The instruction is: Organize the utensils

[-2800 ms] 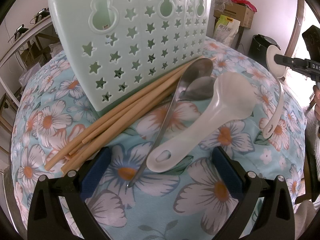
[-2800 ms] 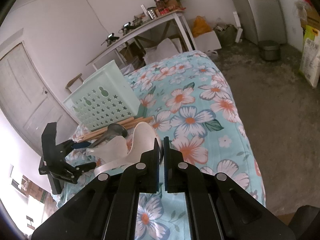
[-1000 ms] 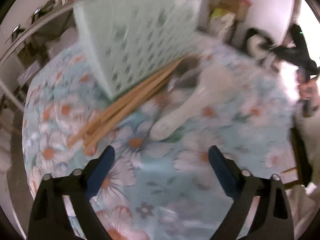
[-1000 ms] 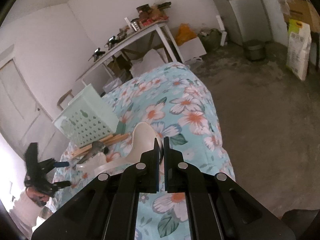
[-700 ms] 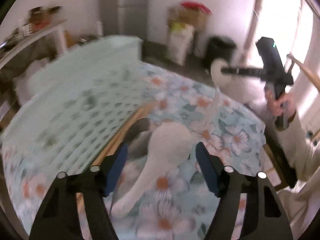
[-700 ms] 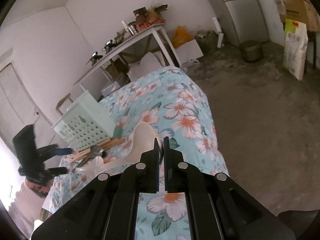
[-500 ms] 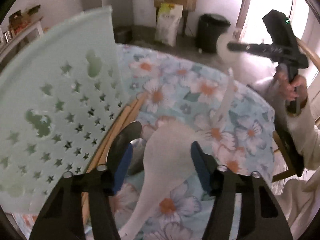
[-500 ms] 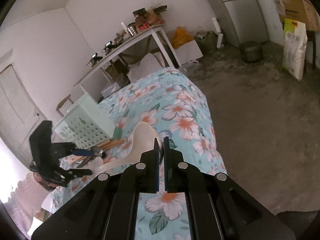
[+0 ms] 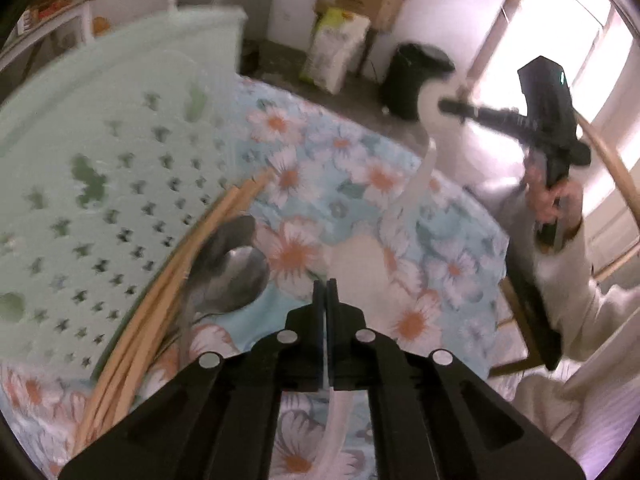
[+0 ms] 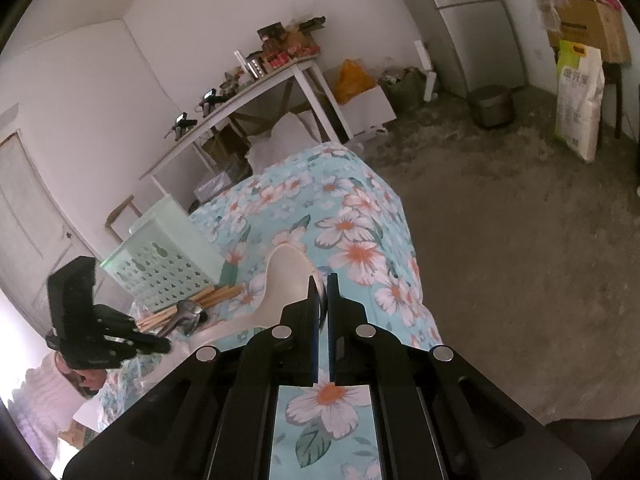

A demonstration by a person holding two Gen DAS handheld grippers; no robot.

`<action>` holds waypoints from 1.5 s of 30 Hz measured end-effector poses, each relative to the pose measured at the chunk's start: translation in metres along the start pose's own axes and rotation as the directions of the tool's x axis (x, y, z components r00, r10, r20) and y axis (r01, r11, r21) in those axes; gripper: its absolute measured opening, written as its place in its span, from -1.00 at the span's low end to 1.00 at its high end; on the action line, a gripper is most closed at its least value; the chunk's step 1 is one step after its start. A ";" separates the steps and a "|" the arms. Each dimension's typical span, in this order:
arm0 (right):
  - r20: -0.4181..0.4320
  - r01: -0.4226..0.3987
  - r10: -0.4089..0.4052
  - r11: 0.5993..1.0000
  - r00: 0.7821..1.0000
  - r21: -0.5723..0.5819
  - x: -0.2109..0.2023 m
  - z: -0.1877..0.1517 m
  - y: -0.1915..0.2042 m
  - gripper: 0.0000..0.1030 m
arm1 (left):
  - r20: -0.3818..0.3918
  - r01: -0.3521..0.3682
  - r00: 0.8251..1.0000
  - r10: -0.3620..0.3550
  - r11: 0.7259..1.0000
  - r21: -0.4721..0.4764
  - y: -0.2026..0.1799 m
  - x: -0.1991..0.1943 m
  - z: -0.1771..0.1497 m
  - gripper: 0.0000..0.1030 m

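On the flowered tablecloth [image 10: 360, 208] the mint basket [image 9: 100, 184] stands with chopsticks [image 9: 168, 288] and metal spoons [image 9: 236, 276] lying against its wall; its inside is hidden. The left gripper [image 9: 325, 292] pinches a white paddle [image 9: 356, 264], and the right gripper [image 10: 320, 284] pinches a white ladle [image 10: 280, 280] held above the cloth.

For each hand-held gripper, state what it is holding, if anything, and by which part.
The left hand-held gripper is shut on the white rice paddle, along its handle. The right hand-held gripper is shut on the white ladle, at the bowl's rim.
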State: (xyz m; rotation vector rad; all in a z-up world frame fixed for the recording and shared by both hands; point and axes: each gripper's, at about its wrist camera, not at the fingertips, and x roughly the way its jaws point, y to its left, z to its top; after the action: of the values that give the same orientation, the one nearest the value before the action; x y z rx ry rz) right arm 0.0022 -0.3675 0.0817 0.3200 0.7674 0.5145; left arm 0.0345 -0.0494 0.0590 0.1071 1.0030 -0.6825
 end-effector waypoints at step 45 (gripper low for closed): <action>0.032 -0.021 0.022 0.999 0.999 -0.029 -0.022 0.007 0.018 -0.97 | 0.679 0.049 0.685 0.265 0.913 -0.406 0.037 -0.141 0.035 -0.97</action>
State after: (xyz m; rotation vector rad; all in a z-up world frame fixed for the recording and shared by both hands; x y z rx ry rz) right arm -0.0114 -0.3651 0.1075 0.3093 0.7250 0.5394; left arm 0.0320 0.0338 0.1840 -0.4400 0.3285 -0.3322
